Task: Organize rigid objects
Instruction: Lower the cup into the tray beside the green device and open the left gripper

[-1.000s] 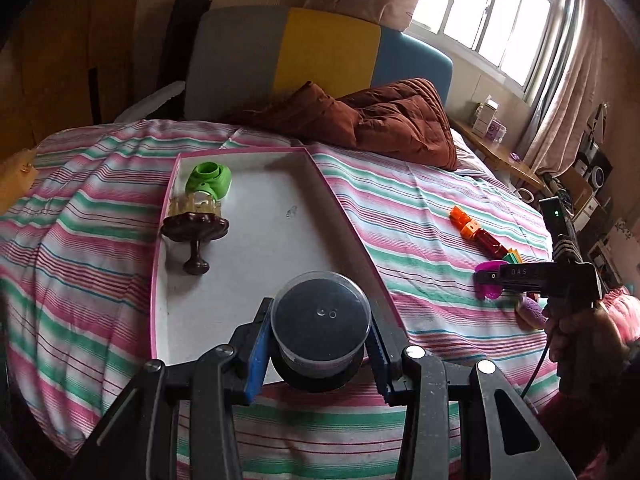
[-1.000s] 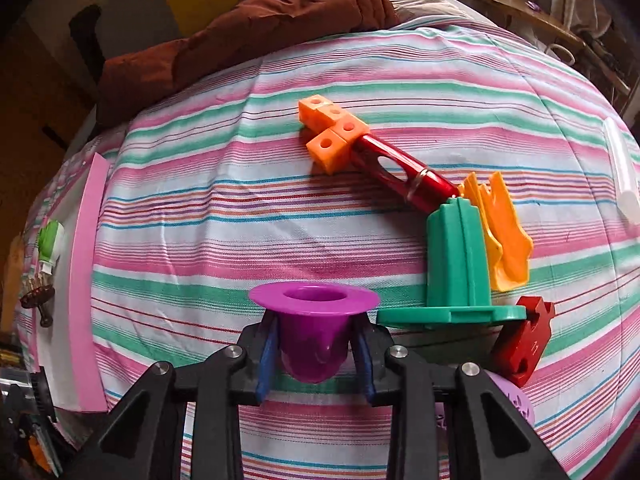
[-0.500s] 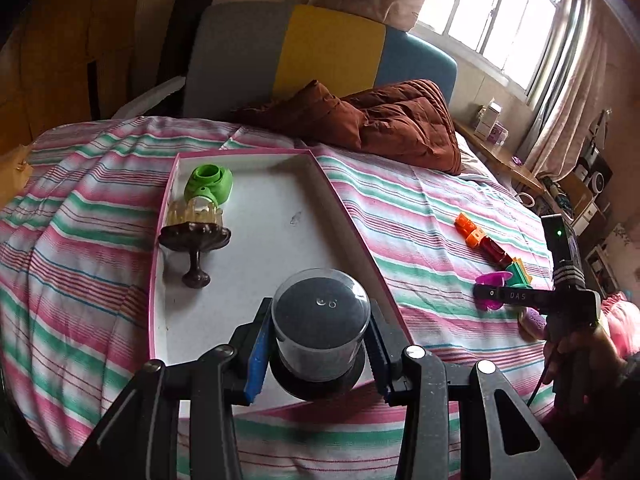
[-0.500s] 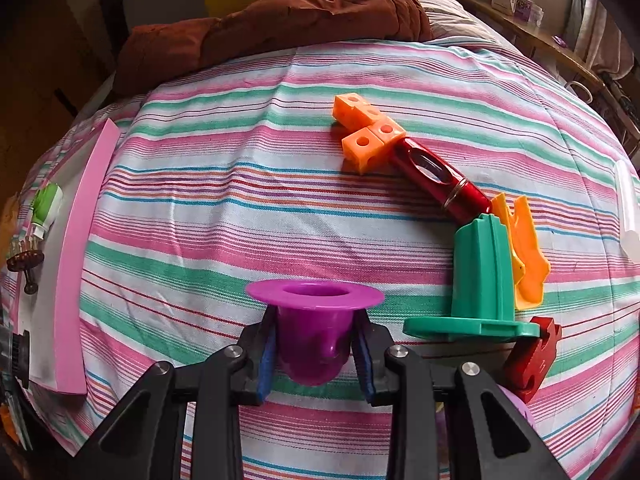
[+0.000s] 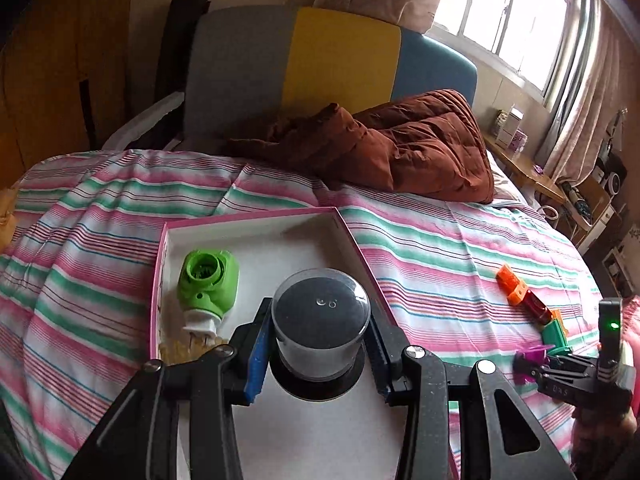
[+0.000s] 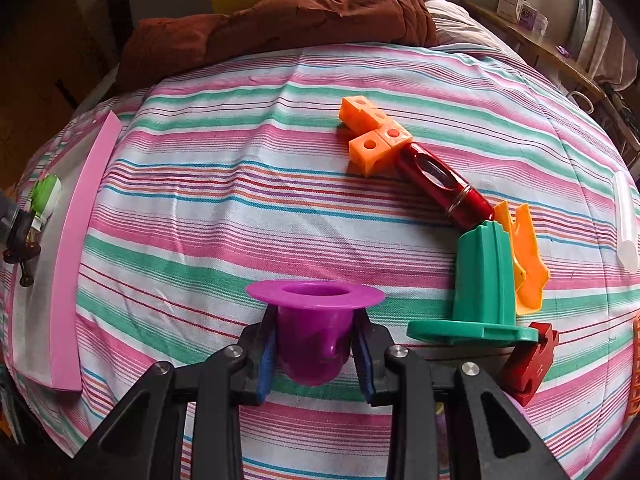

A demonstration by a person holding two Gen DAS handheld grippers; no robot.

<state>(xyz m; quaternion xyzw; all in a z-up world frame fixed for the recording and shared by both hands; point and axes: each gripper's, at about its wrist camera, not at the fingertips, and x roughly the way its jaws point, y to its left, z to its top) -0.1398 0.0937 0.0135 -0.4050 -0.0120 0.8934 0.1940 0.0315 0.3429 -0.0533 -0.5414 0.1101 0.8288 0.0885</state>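
My left gripper [image 5: 318, 354] is shut on a clear-topped black round container [image 5: 320, 330] and holds it over the white, pink-rimmed tray [image 5: 256, 216]. A green plastic piece [image 5: 208, 280] lies in the tray's far left part. My right gripper [image 6: 315, 350] is shut on a purple flanged cup [image 6: 315, 320] above the striped bedsheet; it also shows in the left wrist view [image 5: 532, 364]. Orange cubes [image 6: 374, 136], a red tube [image 6: 442, 184], a green flanged piece [image 6: 482, 284], an orange piece [image 6: 526, 256] and a dark red piece [image 6: 530, 360] lie on the bed to the right.
A brown quilt [image 5: 400, 148] lies at the head of the bed before a grey, yellow and blue headboard [image 5: 332, 56]. A bedside shelf [image 5: 520, 160] and window stand at the right. The tray's pink rim [image 6: 80, 240] shows at the left of the right wrist view.
My left gripper has moved forward over the tray with the container; the goblet-like piece has slipped under the fingers. My right gripper has moved a little nearer the toys with the purple cup.
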